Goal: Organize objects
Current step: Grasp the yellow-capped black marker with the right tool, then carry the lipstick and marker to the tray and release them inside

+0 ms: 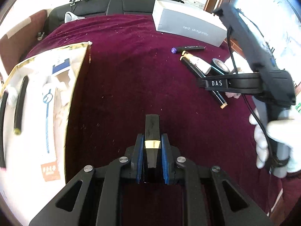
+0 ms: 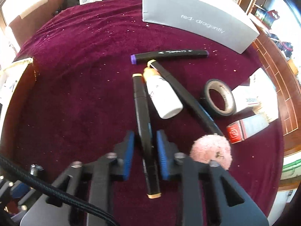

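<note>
A: What is under it all?

B: A worktop with a dark red cloth (image 2: 79,60). A grey box (image 2: 197,18) sits at the back.

A: What else lies there?

B: A purple-capped marker (image 2: 169,54), two black markers, a white bottle (image 2: 161,96), a tape roll (image 2: 218,98), small boxes, a pink puff (image 2: 210,150).

- The tablecloth (image 2: 84,75) was plain burgundy.
- The marker (image 2: 170,55) was black with purple ends.
- The bottle (image 2: 163,96) was white.
- The box (image 2: 197,15) was grey.
- The pompom (image 2: 210,150) was pink.
</note>
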Motion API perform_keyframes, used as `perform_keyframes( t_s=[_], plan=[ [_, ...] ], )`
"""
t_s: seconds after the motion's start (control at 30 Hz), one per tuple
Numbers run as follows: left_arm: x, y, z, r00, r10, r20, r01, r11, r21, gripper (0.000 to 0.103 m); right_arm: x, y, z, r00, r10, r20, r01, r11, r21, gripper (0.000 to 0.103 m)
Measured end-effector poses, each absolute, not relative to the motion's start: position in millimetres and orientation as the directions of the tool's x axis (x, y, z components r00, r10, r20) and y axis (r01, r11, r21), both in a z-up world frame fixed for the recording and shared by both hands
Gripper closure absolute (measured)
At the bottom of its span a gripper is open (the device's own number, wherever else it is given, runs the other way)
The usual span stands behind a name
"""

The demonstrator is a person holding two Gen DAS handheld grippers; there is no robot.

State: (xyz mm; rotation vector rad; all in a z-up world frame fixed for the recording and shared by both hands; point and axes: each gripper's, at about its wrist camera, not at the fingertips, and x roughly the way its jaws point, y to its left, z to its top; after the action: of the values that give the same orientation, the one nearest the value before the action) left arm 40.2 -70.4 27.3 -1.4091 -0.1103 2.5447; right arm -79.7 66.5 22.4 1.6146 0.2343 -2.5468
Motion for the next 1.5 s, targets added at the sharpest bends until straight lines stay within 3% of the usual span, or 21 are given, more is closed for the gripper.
perform_keyframes(
  t_s=[0.37, 0.57, 0.93, 1.23, 1.5],
  plan=[
    [81, -99, 57, -0.574, 0.257, -0.778, -0.140, -0.966, -0.216, 0.089, -39, 100, 39, -0.385, -0.204, -0.900, 0.137, -0.977, 0.163, 0.091],
    [103, -115, 69, -0.601, 0.253, -0.758, -0.122, -0.966, -0.226, 0.089, -12, 90, 55, -0.398, -0.253, -0.882, 0.165, -0.965, 0.202, 0.091],
    [123, -183, 80, -0.644, 0.138, -0.753, 0.022, -0.980, -0.198, 0.089, 30, 33, 92, -0.416, -0.340, -0.843, 0.316, -0.924, 0.217, 0.090],
    [87, -253, 67, -0.609, 0.065, -0.790, 0.132, -0.974, -0.182, 0.089, 32, -49, 100, -0.334, -0.441, -0.833, 0.440, -0.855, 0.275, 0.090],
    [42, -282, 39, -0.529, 0.044, -0.847, 0.177, -0.971, -0.161, 0.089, 9, -129, 62, -0.176, -0.497, -0.850, 0.447, -0.809, 0.381, 0.090]
  ],
)
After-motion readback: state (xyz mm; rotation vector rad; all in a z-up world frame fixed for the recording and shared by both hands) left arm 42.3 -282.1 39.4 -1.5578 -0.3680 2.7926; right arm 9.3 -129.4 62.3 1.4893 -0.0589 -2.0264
